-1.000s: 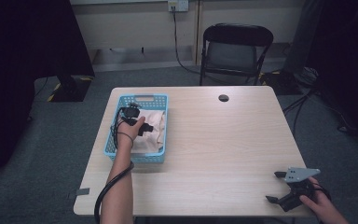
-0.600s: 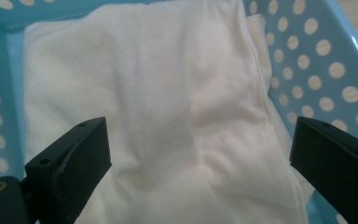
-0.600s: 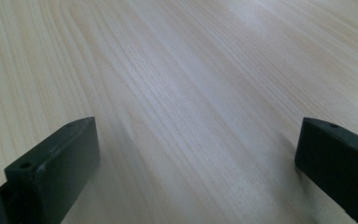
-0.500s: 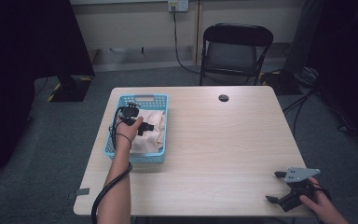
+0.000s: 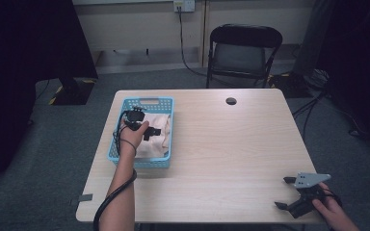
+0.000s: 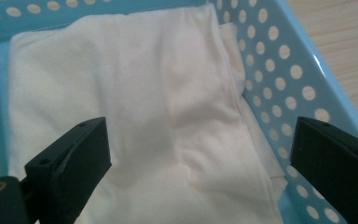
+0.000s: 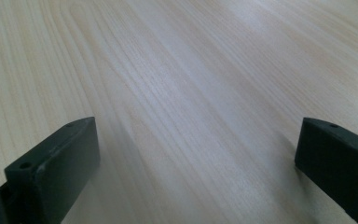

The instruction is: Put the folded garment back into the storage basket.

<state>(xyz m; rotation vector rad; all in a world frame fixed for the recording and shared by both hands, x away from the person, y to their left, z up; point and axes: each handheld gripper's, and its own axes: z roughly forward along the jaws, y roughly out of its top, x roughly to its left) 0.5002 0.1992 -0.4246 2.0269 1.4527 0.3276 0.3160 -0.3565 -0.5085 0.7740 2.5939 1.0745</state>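
Blue perforated plastic basket (image 5: 141, 159) sits at the left side of my pale wood-grain worktop (image 5: 221, 154), and it holds a cream-coloured folded cloth (image 6: 135, 93) that covers most of its floor, lying against the wall with the round holes. From the high view I see my left claw (image 5: 150, 131) held over that basket, above the cloth. In the left gripper view its two black jaws stand wide apart, one on each side of the cloth's middle, with nothing pinched between them; I cannot tell whether the jaw tips brush the fabric or hang just above it.

Moving right, the bare worktop runs on to a small dark round disc (image 5: 231, 101) near the far edge, well apart from the basket. Behind it a black folding chair (image 5: 244, 53) stands on the grey carpet.

At the near right corner my right claw (image 5: 284, 193) hangs low over the worktop, jaws spread wide, holding nothing, with plain wood between them.
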